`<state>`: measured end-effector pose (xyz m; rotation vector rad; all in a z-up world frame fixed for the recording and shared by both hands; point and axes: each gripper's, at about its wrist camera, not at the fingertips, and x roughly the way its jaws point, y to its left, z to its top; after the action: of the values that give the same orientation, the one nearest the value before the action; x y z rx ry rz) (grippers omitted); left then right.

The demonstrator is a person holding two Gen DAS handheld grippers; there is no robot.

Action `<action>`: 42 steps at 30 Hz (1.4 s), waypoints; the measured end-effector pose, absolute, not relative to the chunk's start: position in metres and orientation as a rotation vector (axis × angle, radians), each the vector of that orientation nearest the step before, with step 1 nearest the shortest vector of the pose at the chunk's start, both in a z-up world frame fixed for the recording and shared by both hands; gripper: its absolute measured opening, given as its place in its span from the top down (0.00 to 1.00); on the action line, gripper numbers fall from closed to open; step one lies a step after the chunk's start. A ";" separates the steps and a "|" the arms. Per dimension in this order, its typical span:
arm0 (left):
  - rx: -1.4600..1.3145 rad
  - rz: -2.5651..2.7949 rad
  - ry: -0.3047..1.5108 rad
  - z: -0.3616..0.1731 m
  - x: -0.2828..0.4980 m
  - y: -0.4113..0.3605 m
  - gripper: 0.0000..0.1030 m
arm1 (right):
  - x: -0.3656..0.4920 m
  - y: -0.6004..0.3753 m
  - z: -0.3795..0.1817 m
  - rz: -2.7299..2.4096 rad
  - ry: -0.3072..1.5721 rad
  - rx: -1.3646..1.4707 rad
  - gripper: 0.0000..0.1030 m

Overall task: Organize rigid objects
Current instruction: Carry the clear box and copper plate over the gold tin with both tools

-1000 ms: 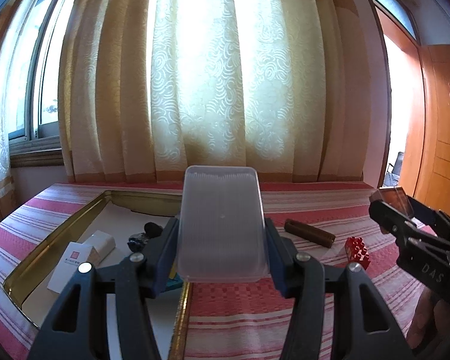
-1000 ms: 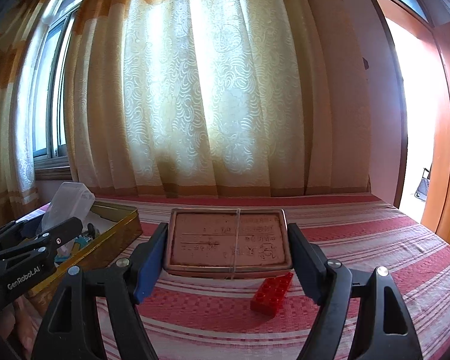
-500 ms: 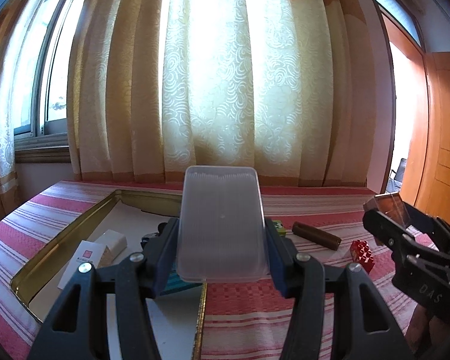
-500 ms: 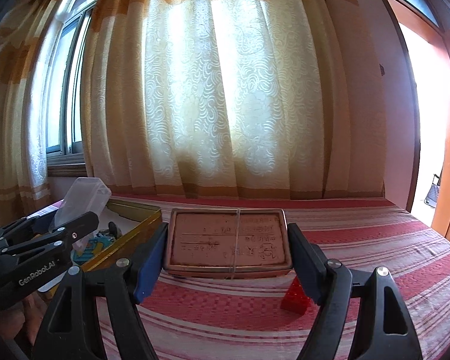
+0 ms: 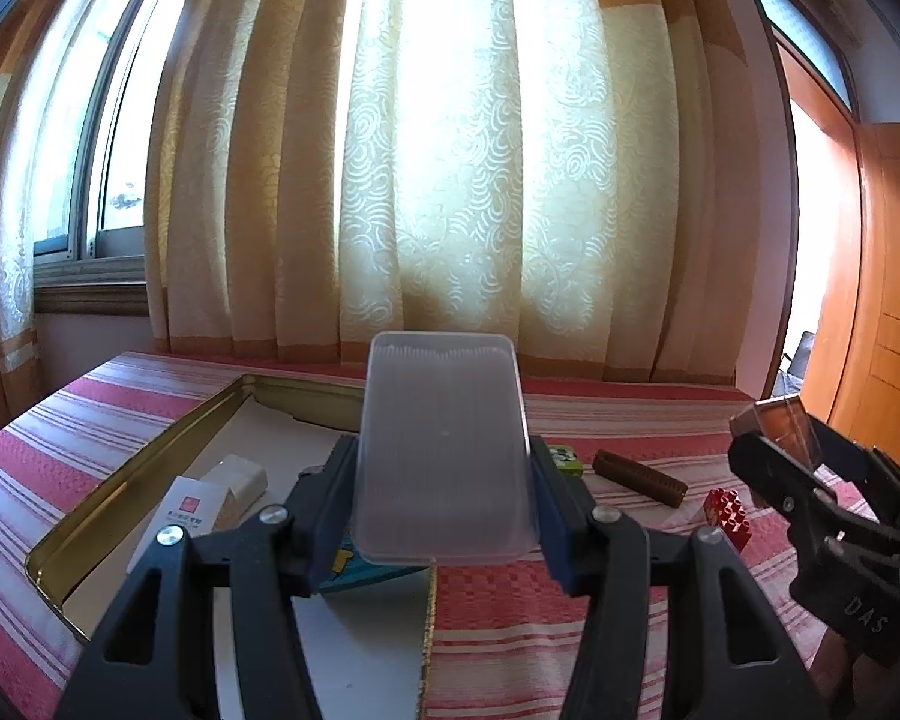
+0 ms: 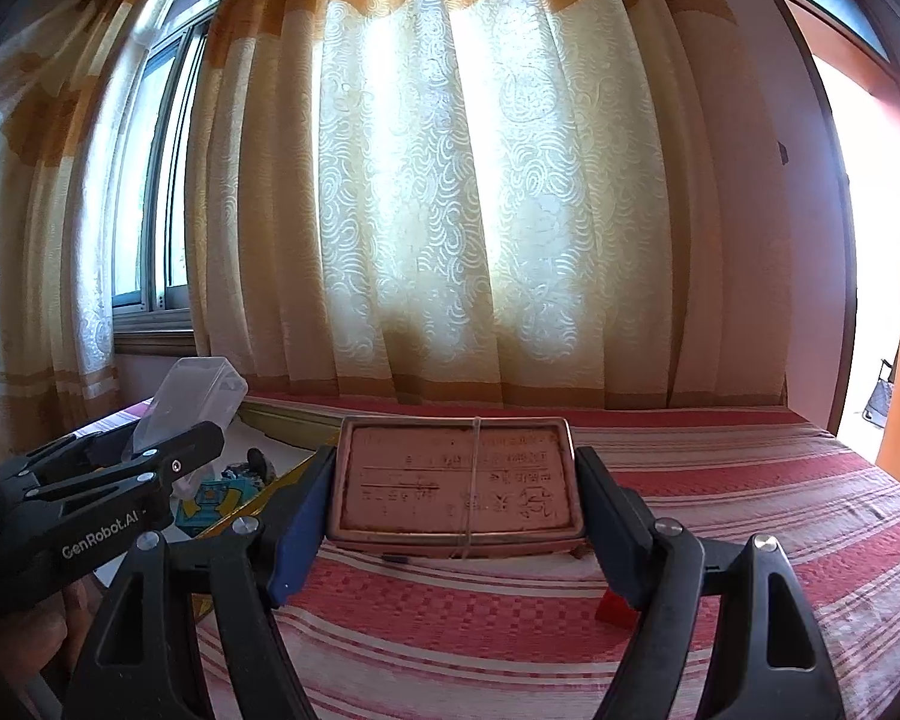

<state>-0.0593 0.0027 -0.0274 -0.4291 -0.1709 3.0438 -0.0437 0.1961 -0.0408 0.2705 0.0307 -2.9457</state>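
My left gripper [image 5: 444, 480] is shut on a translucent plastic box [image 5: 444, 444] and holds it over the right edge of the gold tin tray [image 5: 150, 450]. My right gripper [image 6: 456, 492] is shut on a flat brown case [image 6: 456, 480] bound with a rubber band, held above the striped red cloth. The right gripper also shows in the left wrist view [image 5: 810, 480], to the right. The left gripper with its box shows in the right wrist view [image 6: 150, 462], at the left.
The tray holds a white carton [image 5: 210, 498], a blue card [image 5: 354, 570] and a small dark object. On the cloth lie a green packet [image 5: 561, 459], a brown comb-like bar [image 5: 639, 477] and a red toy brick [image 5: 729, 510]. Curtains hang behind the table.
Both grippers have shifted left while keeping their loads. In the right wrist view the red brick has slid to the right, mostly behind the right finger.
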 end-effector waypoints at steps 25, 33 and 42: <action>-0.425 3.070 -0.256 -0.030 -0.053 -0.026 0.47 | -0.051 0.170 -0.044 -2.876 0.046 0.301 0.24; -0.423 3.092 -0.246 -0.030 -0.053 -0.032 0.47 | -0.056 0.159 -0.044 -2.853 0.056 0.307 0.24; -0.418 3.127 -0.247 -0.031 -0.053 -0.037 0.47 | -0.055 0.149 -0.045 -2.836 0.068 0.302 0.24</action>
<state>-0.0526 -0.0370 -0.0307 -0.4178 -0.2470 3.1267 -0.0548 0.1493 -0.0446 0.3021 0.0679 -2.8359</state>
